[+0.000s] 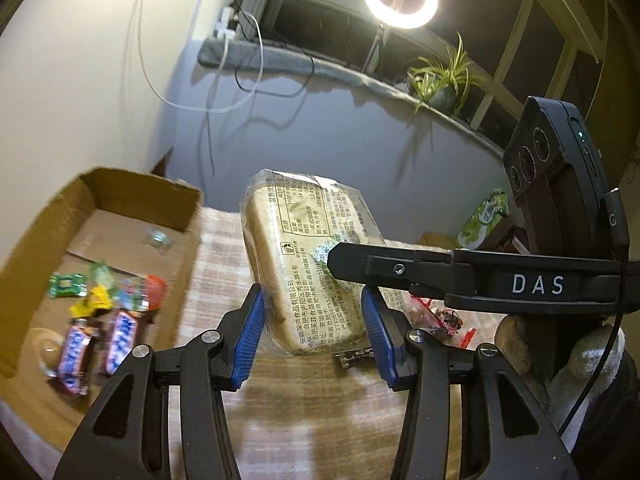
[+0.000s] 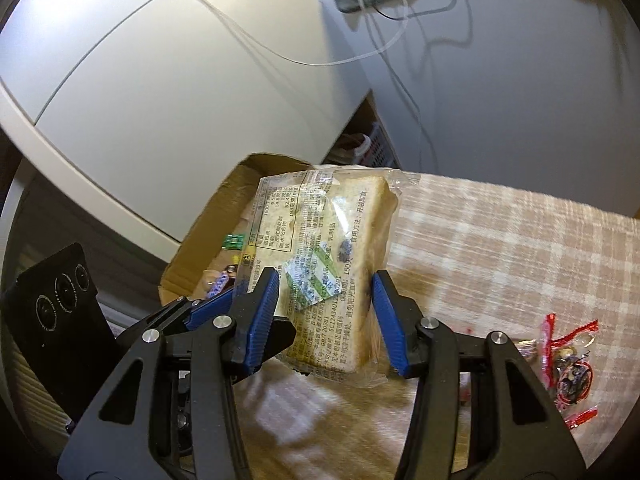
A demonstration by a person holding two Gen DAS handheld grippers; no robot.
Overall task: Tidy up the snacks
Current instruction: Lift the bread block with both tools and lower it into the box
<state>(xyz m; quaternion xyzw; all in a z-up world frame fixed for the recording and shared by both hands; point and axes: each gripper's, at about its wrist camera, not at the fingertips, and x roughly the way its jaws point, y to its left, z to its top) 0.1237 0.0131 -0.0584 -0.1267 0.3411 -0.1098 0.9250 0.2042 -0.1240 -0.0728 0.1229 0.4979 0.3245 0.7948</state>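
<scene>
Left tool (image 1: 314, 330) pads clamp wrapped bread pack (image 1: 304, 256), lifted above checked bench (image 1: 304, 408). Right tool (image 1: 340, 258) pinches same pack. Cardboard box (image 1: 132, 196) at left holds candy bars (image 1: 96, 348).

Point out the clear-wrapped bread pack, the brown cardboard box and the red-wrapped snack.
clear-wrapped bread pack (image 1: 304, 248), left wrist view, printed face.
brown cardboard box (image 1: 140, 188), left wrist view, far wall.
red-wrapped snack (image 2: 572, 372), right wrist view, middle.

We see bare checked surface (image 2: 500, 240) open to the right of the lifted bread packet (image 2: 320, 264). The cardboard box (image 1: 132, 196) wall blocks the left, and red-wrapped sweets (image 2: 572, 364) crowd the near right edge.
</scene>
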